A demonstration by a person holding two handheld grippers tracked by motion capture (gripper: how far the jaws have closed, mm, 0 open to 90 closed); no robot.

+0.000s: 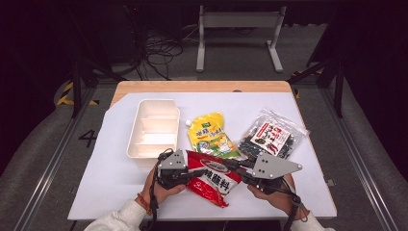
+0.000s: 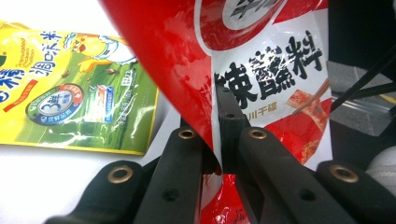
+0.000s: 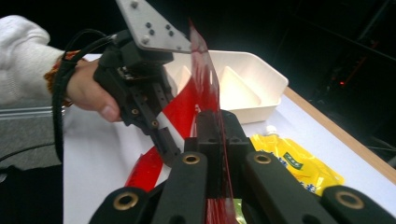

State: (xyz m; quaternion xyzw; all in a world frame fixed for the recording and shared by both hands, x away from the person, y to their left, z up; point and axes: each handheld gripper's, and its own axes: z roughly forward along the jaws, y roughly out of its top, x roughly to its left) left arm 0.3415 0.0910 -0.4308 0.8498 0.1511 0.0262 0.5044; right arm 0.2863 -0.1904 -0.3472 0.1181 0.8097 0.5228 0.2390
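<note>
Red, yellow and white against black tools

We see a red packet with a white panel and black lettering, a yellow pouch shading to green with a white spout, and a clear bag of dark pieces under a red-and-white label. The tray is cream, the surface white with a light wood edge. Both grippers are black with grey plates and brass-coloured rivets; the sleeves are white.
</note>
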